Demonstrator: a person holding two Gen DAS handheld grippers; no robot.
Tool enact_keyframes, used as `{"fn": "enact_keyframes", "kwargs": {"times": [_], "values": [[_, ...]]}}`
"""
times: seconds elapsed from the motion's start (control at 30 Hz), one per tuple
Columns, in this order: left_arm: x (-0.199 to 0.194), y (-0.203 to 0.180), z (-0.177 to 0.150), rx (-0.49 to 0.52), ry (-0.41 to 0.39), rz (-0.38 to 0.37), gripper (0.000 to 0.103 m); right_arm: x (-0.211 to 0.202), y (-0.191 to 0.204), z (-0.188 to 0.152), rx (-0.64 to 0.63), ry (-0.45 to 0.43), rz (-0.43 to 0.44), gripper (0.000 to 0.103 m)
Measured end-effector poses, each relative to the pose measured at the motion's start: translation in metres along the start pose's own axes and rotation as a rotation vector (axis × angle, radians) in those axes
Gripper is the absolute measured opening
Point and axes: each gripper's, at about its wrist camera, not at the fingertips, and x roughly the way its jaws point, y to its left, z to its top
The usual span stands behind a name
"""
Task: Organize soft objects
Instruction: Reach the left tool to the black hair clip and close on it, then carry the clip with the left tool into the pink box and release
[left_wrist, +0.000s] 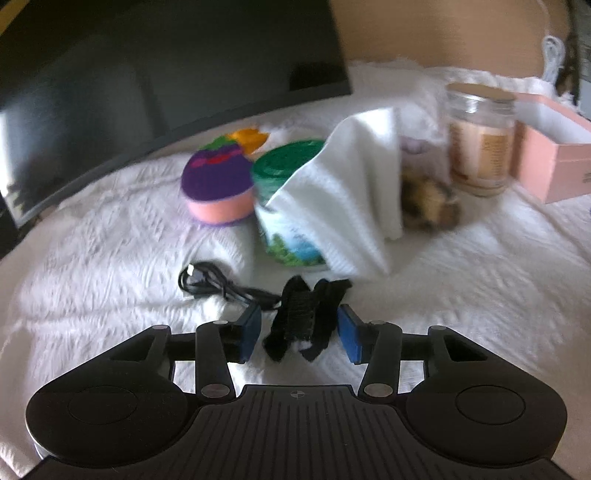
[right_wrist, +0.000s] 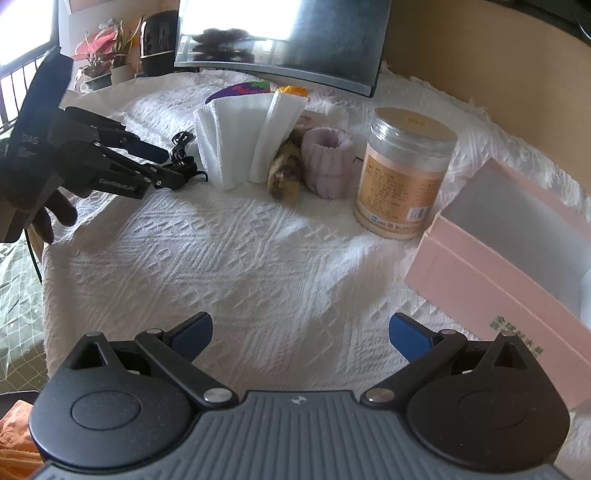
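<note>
My left gripper is open around a crumpled black strap lying on the white bedspread; the blue pads stand on either side and do not clearly press it. It also shows in the right wrist view at the left. My right gripper is open and empty above the bedspread. A white folded cloth drapes a green-lidded can. A purple and pink knitted toy, a brown furry toy and a lilac fuzzy roll lie further back.
A pink open box stands at the right. A clear jar with a beige label stands beside it. A black cable lies left of the strap. A dark monitor stands at the back. The bed edge drops off at the left.
</note>
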Motion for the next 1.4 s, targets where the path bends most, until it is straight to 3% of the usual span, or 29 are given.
{"fn": "enact_keyframes", "kwargs": {"times": [0.2,0.27,0.3,0.4,0.63,0.7,0.73,0.8,0.83,0.87,0.93,1.13,1.27,1.4], "values": [[0.008,0.015,-0.003,-0.098,0.024,-0.021,0.052,-0.008,0.020,0.034,-0.080,-0.107,-0.012,0.102],[0.006,0.018,-0.006,-0.114,0.008,-0.038,0.047,-0.007,0.028,0.052,-0.101,-0.158,-0.008,0.102],[0.004,0.020,-0.008,-0.127,0.002,-0.049,0.039,-0.005,0.032,0.063,-0.108,-0.184,-0.002,0.102],[-0.002,0.024,-0.015,-0.184,-0.028,-0.095,0.038,0.012,0.042,0.091,-0.093,-0.234,0.021,0.102],[-0.012,0.034,-0.020,-0.259,-0.051,-0.094,0.037,0.081,0.067,0.126,-0.111,-0.189,0.021,0.102],[-0.015,0.039,-0.023,-0.296,-0.057,-0.096,0.037,0.093,0.068,0.130,-0.109,-0.173,0.012,0.096],[-0.016,0.042,-0.024,-0.315,-0.063,-0.094,0.037,0.097,0.067,0.130,-0.102,-0.160,0.014,0.086],[-0.021,0.047,-0.025,-0.342,-0.081,-0.091,0.037,0.101,0.061,0.131,-0.085,-0.127,0.031,0.044],[-0.025,0.049,-0.025,-0.356,-0.095,-0.091,0.037,0.101,0.056,0.133,-0.079,-0.092,0.056,0.010],[-0.028,0.052,-0.023,-0.371,-0.112,-0.090,0.037,0.100,0.050,0.135,-0.066,-0.061,0.088,0.002],[-0.035,0.057,-0.015,-0.394,-0.150,-0.087,0.037,0.085,0.036,0.140,-0.032,-0.072,0.138,0.002],[-0.046,0.053,0.036,-0.359,-0.243,-0.085,0.037,0.027,-0.008,0.168,0.069,-0.191,0.141,0.002],[-0.044,0.047,0.085,-0.356,-0.294,-0.115,0.037,-0.011,-0.039,0.184,0.112,-0.266,0.069,0.002],[-0.032,0.020,0.135,-0.302,-0.328,-0.162,0.037,-0.046,-0.075,0.180,0.160,-0.318,-0.034,0.002]]}}
